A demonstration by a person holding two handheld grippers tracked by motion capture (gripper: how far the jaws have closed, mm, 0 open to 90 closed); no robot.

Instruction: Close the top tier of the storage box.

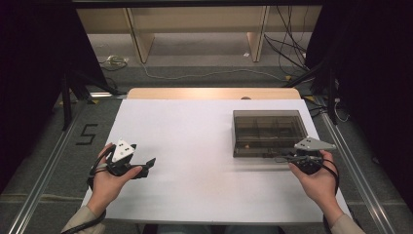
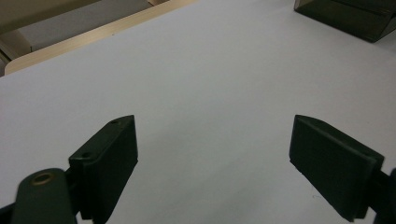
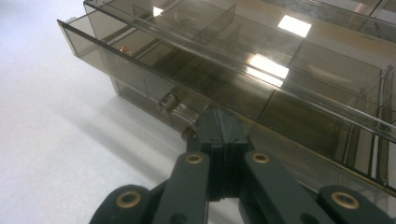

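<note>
A smoky clear plastic compartment box [image 1: 268,131] lies on the right half of the white table [image 1: 195,165], lid down. My right gripper [image 1: 281,158] is shut, and its tips rest at the box's near front edge. In the right gripper view the shut right gripper [image 3: 219,122] meets the box [image 3: 280,70] beside a small clear knob [image 3: 169,101]; whether the tips pinch a tab I cannot tell. A small copper-coloured piece [image 3: 124,48] lies in a front compartment. My left gripper [image 1: 147,165] is held at the table's left, open and empty. Its left gripper view shows the left gripper [image 2: 212,154] spread wide over bare table.
The table's wooden far edge [image 1: 214,92] shows beyond the white surface. Cables [image 1: 287,44] and shelf legs [image 1: 255,39] lie on the floor behind. A corner of the box [image 2: 348,16] shows far off in the left gripper view.
</note>
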